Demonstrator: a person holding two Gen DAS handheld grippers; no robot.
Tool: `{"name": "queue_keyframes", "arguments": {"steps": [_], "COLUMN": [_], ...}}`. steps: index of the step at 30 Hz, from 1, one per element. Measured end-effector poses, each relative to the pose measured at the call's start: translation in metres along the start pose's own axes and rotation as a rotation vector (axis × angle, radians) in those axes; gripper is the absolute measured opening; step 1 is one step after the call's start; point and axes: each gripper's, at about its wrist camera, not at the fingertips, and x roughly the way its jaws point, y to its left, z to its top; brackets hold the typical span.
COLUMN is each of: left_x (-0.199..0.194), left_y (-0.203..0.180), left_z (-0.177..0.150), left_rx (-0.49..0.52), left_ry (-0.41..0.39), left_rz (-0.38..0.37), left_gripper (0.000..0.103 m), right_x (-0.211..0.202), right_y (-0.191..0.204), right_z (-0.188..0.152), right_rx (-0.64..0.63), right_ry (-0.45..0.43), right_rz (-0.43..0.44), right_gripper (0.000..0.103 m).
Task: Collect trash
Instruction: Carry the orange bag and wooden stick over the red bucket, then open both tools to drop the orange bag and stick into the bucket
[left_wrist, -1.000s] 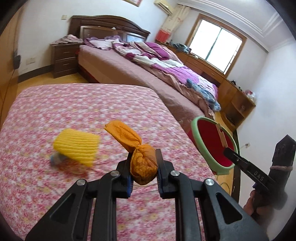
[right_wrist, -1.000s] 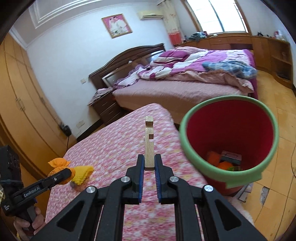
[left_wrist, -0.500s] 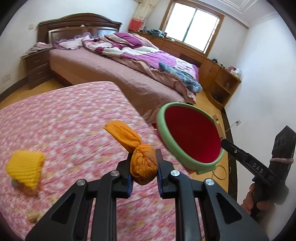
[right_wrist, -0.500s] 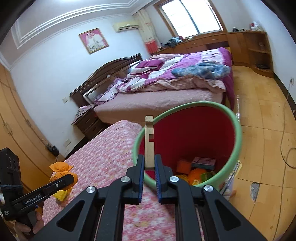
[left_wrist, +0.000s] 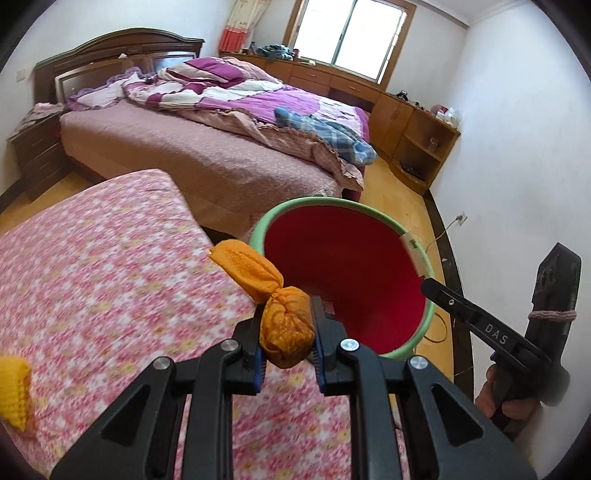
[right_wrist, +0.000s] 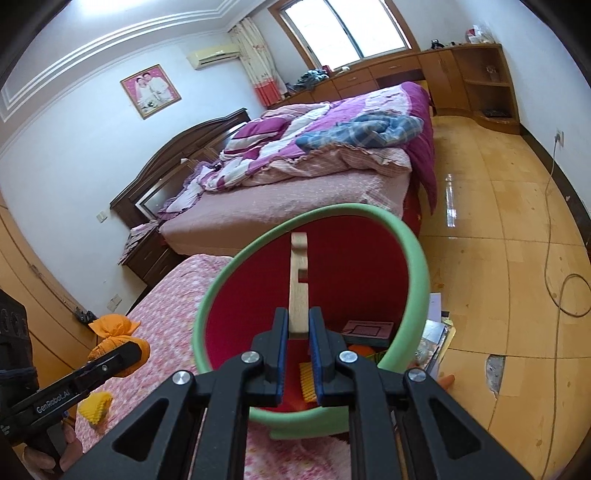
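At the far left of the left wrist view a yellow ribbed foam piece lies on the floral pink cloth, a soft surface printed with small blossoms. Next, the left gripper pinches a knotted orange mesh bundle: a round, wrinkled ball between the blue-edged pads, with a flat flared tail of netting sticking up toward the upper left. Just right of it stands the bin, a round red-lined tub with a smooth pale green rim, set at the corner of the cloth. Beyond lies a bed with a rumpled purple quilt.

In the right wrist view the same bundle shows at the left, over the cloth. The right gripper has its jaws just easing apart, yet they still hold a slim, pale wooden piece with a square notch in one side, upright in front of the bin's mouth. Inside the bin lie a dark flat box and orange and yellow scraps. To the right, glossy yellow floor.
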Motion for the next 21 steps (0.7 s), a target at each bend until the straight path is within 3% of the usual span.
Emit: {"name": "queue_keyframes", "arguments": {"steps": [16, 18, 21], "left_x": [0.059, 0.062, 0.062], "left_y": [-0.032, -0.033, -0.034], "left_z": [0.015, 0.016, 0.017], "left_rx": [0.056, 0.057, 0.056], "left_ry": [0.068, 0.076, 0.079], "left_rz": [-0.040, -0.037, -0.035], "left_gripper": [0.020, 0.022, 0.037], "right_x": [-0.010, -0.010, -0.010], "right_y": [-0.015, -0.015, -0.016], "right_z": [0.007, 0.006, 0.006], "right_rx": [0.025, 0.027, 0.030], "right_ry": [-0.038, -0.038, -0.034], "right_rz": [0.009, 0.010, 0.013], "right_gripper": [0.016, 0.016, 0.017]}}
